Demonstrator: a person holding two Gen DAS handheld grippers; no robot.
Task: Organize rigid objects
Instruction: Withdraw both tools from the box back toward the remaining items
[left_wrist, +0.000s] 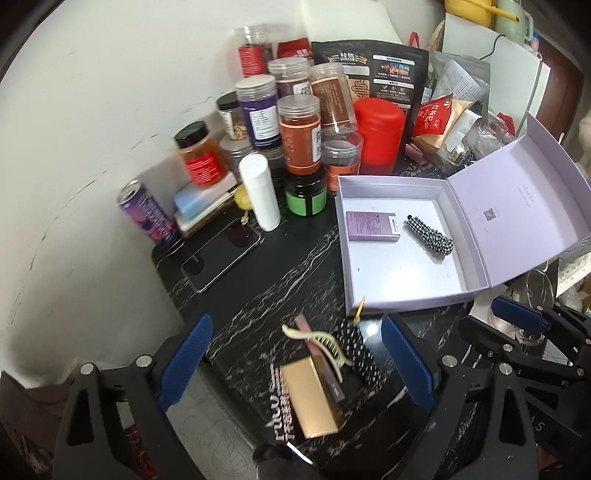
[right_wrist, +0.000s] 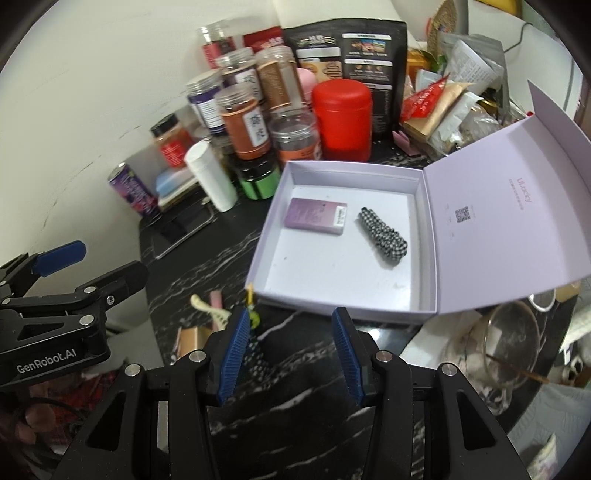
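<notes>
An open lilac box (left_wrist: 345, 236) (right_wrist: 271, 218) lies on the black marbled table, its lid (left_wrist: 517, 206) (right_wrist: 509, 206) folded back to the right. Inside lie a small purple pack (left_wrist: 371, 226) (right_wrist: 316, 216) and a black-and-white checked hair tie (left_wrist: 430, 234) (right_wrist: 384, 234). In front of the box lie a cream hair claw (left_wrist: 321, 341) (right_wrist: 210, 310), a gold card box (left_wrist: 310, 395), a pink stick (left_wrist: 321, 362) and a dotted black clip (left_wrist: 360, 352). My left gripper (left_wrist: 295, 362) is open around these loose items. My right gripper (right_wrist: 290, 354) is open and empty before the box.
Several jars, a red canister (left_wrist: 378, 134) (right_wrist: 343, 118), a white bottle (left_wrist: 260, 192), a purple can (left_wrist: 147, 214) and a phone (left_wrist: 221, 254) crowd the back left by the wall. Snack bags pile at the back right. A glass cup (right_wrist: 509, 343) stands right of my right gripper.
</notes>
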